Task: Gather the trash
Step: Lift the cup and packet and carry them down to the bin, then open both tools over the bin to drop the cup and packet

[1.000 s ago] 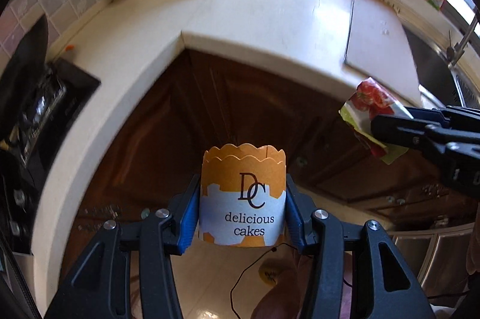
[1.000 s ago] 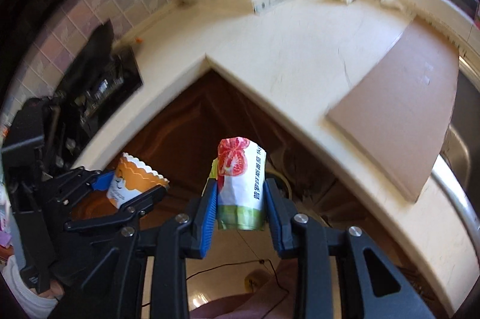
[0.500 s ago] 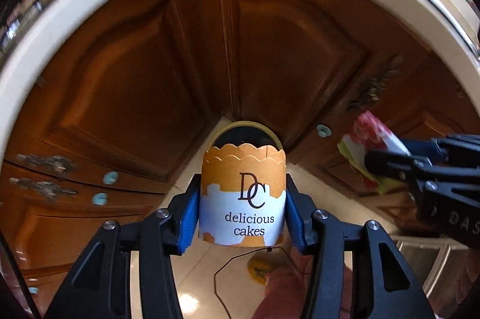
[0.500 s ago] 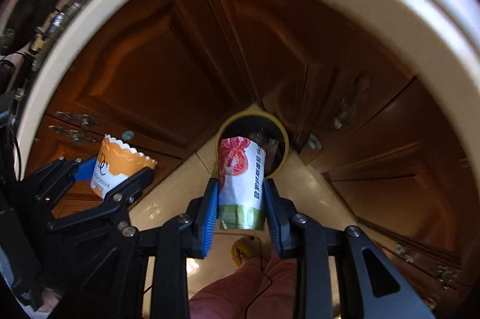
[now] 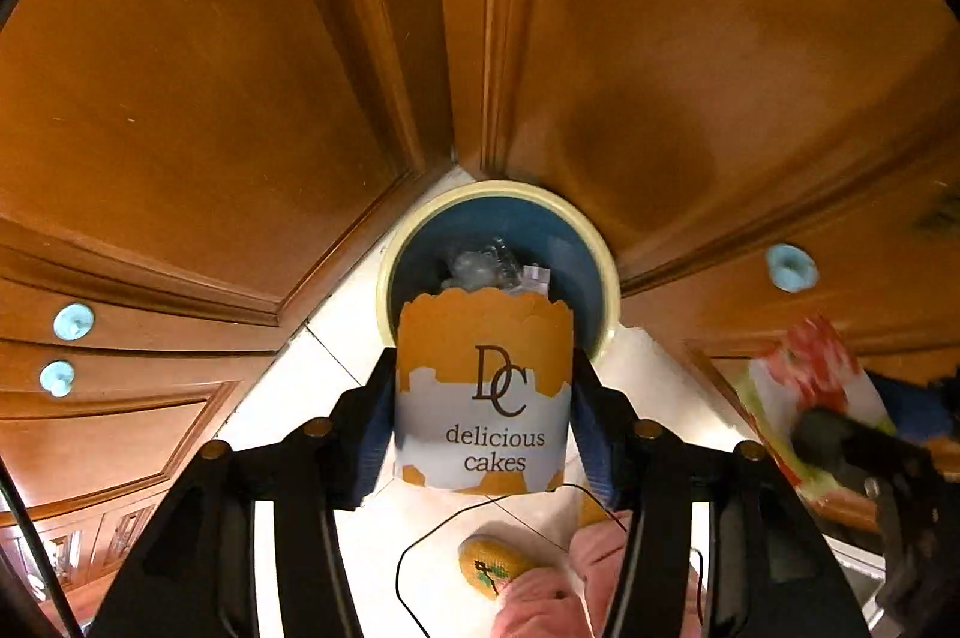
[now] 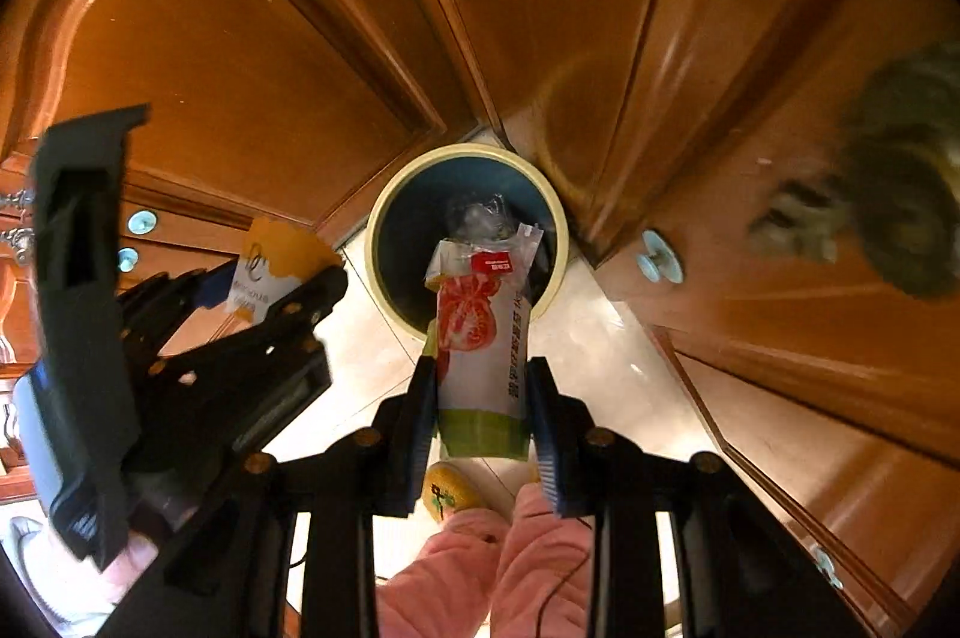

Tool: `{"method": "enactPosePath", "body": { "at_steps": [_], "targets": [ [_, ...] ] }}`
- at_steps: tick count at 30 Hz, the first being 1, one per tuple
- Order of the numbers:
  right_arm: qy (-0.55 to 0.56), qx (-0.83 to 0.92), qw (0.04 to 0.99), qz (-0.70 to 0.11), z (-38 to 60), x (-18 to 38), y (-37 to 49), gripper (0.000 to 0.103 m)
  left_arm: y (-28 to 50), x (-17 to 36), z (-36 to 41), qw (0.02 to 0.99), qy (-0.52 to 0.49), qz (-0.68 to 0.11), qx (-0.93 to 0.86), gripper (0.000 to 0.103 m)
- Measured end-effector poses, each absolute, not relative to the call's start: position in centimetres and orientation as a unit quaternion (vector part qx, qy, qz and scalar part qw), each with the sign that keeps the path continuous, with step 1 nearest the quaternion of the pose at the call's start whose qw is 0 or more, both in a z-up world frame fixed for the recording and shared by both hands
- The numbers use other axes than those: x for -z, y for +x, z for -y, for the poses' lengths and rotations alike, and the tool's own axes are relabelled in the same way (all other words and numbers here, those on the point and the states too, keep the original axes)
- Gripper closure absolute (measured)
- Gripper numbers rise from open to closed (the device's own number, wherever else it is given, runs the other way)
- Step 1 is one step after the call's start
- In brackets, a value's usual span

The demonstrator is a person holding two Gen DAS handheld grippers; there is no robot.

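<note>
My left gripper [image 5: 483, 374] points down with an orange-and-white paper cake cup [image 5: 480, 338] between its blue pads. Its jaws are opening, and the pads still touch the cup's sides. The cup hangs over the near rim of a round bin [image 5: 607, 272] with a cream rim and blue inside, which stands on the floor. My right gripper [image 6: 480, 392] is shut on a tomato-printed snack packet [image 6: 480, 332], which hangs above the same bin [image 6: 377, 242]. The left gripper [image 6: 270, 290] with its cup [image 6: 264, 266] shows at the left of the right wrist view.
Brown wooden cabinet doors [image 5: 210, 68] meet in a corner behind the bin, with pale blue knobs [image 5: 791, 267]. Clear plastic trash [image 6: 477, 215] lies in the bin. Pale floor tiles [image 6: 600, 338], a black cable [image 5: 414, 554], and a person's pink trouser legs [image 6: 480, 566] and yellow slipper [image 5: 489, 566] are below.
Both grippers have dropped from counter height to just above the bin by the cabinet corner. The counter has left the view. The cup and the packet sit between the pads as before.
</note>
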State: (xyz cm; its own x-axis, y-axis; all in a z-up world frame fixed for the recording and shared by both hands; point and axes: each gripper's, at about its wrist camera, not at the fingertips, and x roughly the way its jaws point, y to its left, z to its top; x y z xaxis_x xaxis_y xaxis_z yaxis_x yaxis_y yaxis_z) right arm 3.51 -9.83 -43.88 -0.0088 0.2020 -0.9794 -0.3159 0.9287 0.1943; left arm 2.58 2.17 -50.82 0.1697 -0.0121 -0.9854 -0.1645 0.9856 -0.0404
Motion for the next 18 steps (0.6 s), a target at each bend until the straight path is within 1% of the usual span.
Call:
{"method": "enactPosePath", "body": {
  "at_steps": [2, 4, 5, 6, 9, 18],
  "targets": [
    [-0.038, -0.191, 0.696, -0.691, 9.7, 44.5, 3.6, 0.073, 3.0, 51.9, -2.7, 0.754, -0.07, -0.651, -0.057, 0.047],
    [-0.04, -0.197, 0.692, -0.694, 9.6, 44.9, 3.7, 0.073, 3.1, 52.7, -3.3, 0.747, -0.067, -0.658, -0.067, 0.04],
    [-0.04, -0.199, 0.69, -0.695, 9.8, 45.0, 3.6, 0.073, 3.0, 53.0, -3.5, 0.744, -0.065, -0.661, -0.072, 0.034],
    [-0.04, -0.201, 0.687, -0.697, 9.7, 45.1, 3.6, 0.073, 2.9, 53.2, -3.6, 0.743, -0.063, -0.662, -0.075, 0.032],
    [-0.041, -0.204, 0.683, -0.7, 9.7, 45.4, 3.9, 0.073, 2.4, 53.6, -4.2, 0.741, -0.052, -0.665, -0.085, 0.027],
    [-0.051, -0.217, 0.676, -0.702, 8.7, 45.2, 4.4, 0.073, 1.0, 54.5, -5.9, 0.728, -0.056, -0.675, -0.106, 0.026]
  ]
}}
